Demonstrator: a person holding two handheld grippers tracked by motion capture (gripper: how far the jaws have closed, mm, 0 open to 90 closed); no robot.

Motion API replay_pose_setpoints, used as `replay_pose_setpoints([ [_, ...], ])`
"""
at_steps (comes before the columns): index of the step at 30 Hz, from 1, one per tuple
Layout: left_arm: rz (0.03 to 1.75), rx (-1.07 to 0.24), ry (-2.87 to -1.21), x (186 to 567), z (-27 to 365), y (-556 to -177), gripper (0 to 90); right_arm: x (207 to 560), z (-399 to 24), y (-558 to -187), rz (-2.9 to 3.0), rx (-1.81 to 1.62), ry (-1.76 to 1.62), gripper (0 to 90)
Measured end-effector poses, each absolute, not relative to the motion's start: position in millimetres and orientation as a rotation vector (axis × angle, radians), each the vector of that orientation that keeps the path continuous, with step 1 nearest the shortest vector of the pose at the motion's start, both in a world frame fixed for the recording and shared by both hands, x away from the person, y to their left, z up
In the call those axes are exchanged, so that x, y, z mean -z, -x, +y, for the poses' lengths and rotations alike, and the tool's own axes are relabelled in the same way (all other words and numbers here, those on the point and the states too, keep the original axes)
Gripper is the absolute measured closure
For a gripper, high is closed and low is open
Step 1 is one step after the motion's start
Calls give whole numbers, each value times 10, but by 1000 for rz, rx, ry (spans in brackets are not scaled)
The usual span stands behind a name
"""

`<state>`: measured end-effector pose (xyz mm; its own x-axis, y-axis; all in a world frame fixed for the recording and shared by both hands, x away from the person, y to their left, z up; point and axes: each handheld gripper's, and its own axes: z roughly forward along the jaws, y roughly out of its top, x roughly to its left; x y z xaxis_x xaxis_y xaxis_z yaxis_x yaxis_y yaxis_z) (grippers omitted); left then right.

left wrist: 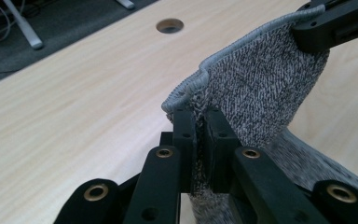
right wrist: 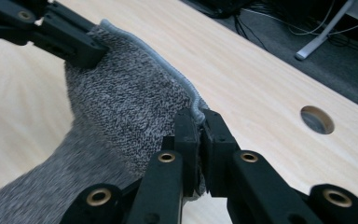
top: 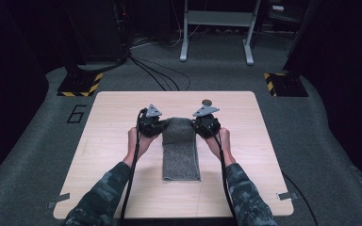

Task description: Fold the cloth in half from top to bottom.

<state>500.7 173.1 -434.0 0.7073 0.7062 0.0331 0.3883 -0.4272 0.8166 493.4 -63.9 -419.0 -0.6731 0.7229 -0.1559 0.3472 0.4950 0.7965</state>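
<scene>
While palms face inward, each claw point(top: 156, 126) point(top: 201, 125) pinches the towel point(top: 181, 150).

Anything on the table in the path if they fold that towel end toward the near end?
Nothing visible. Both the left gripper and the right gripper are shut on the far corners of the grey towel, lifted. The near part lies flat with nothing on it; the table has just a hole beyond the grippers.

Camouflage sleeves; black claws, brass-ringed screws, grey triangular plates, black cables.
</scene>
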Motion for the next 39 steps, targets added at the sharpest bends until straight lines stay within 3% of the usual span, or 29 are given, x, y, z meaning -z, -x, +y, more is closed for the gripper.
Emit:
replay_pose_setpoints([
  [23, 811, -343, -2092, 4746, 1762, -4513, 830, 4592, -712, -4310, 2397, -1048, -845, 861],
  [28, 801, -295, -2126, 4851, 1749, -4445, 782, 4705, -733, -4239, 2421, -1046, -871, 854],
  [31, 804, -246, -2130, 4876, 1766, -4391, 672, 4754, -765, -4171, 2440, -1051, -892, 815],
  [37, 844, -227, -2066, 4792, 1942, -4232, 366, 4722, -984, -4035, 2441, -1153, -957, 591],
  [39, 852, -244, -2035, 4720, 2008, -4205, 328, 4695, -1048, -4026, 2414, -1183, -994, 543],
])
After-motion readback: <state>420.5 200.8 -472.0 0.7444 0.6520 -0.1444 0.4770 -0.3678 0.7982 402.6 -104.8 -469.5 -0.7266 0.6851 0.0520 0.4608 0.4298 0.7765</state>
